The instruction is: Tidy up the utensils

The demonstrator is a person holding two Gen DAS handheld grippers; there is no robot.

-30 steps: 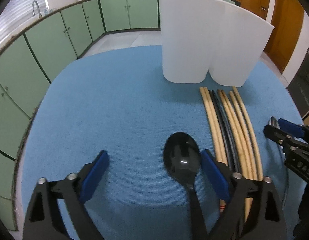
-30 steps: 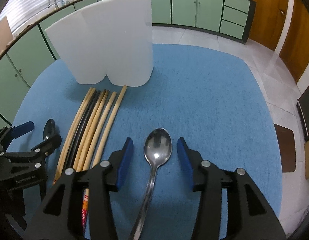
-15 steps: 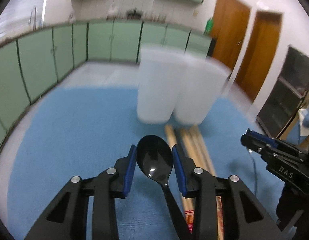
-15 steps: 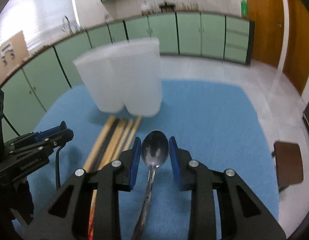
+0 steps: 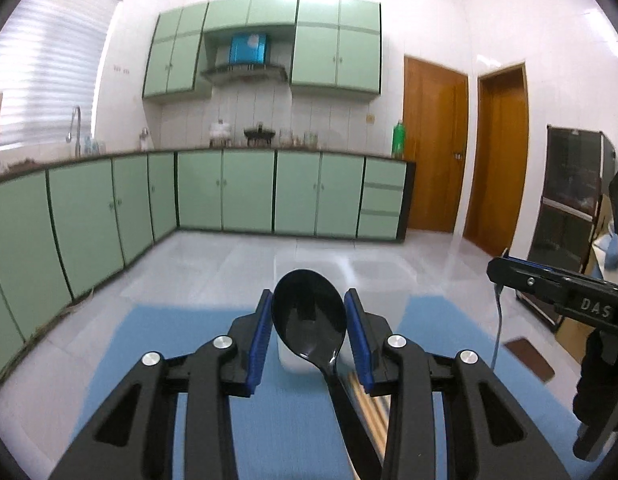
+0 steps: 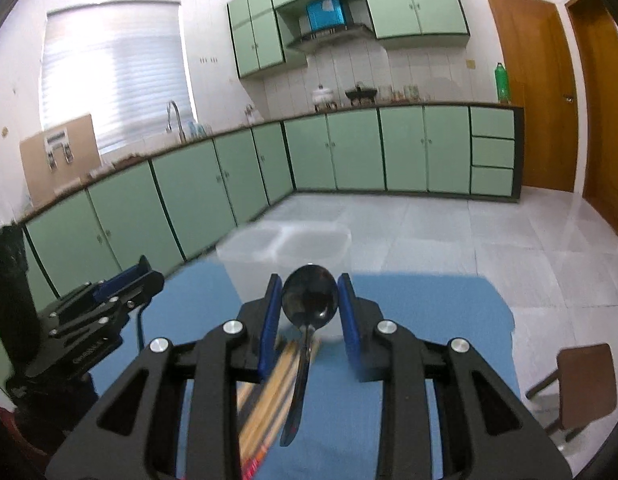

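My left gripper (image 5: 309, 332) is shut on a black plastic spoon (image 5: 309, 316), bowl up, lifted above the blue table (image 5: 157, 344). My right gripper (image 6: 309, 312) is shut on a metal spoon (image 6: 309, 300), also lifted, handle hanging down. A white two-compartment holder (image 5: 373, 280) stands behind both spoons; it also shows in the right wrist view (image 6: 277, 248). Wooden and black chopsticks (image 6: 269, 396) lie on the cloth in front of it; a few show in the left wrist view (image 5: 371, 412). Each gripper shows in the other's view, the right (image 5: 549, 288) and the left (image 6: 105, 296).
Green kitchen cabinets (image 5: 245, 196) line the far walls beyond a tiled floor. Wooden doors (image 5: 433, 148) stand at the right. A brown chair (image 6: 581, 384) stands beside the table's right edge. A dark glass cabinet (image 5: 569, 196) is at far right.
Both grippers closed on their spoons and lifted them off the cloth, tilting upward so the views now look across the kitchen instead of down at the table.
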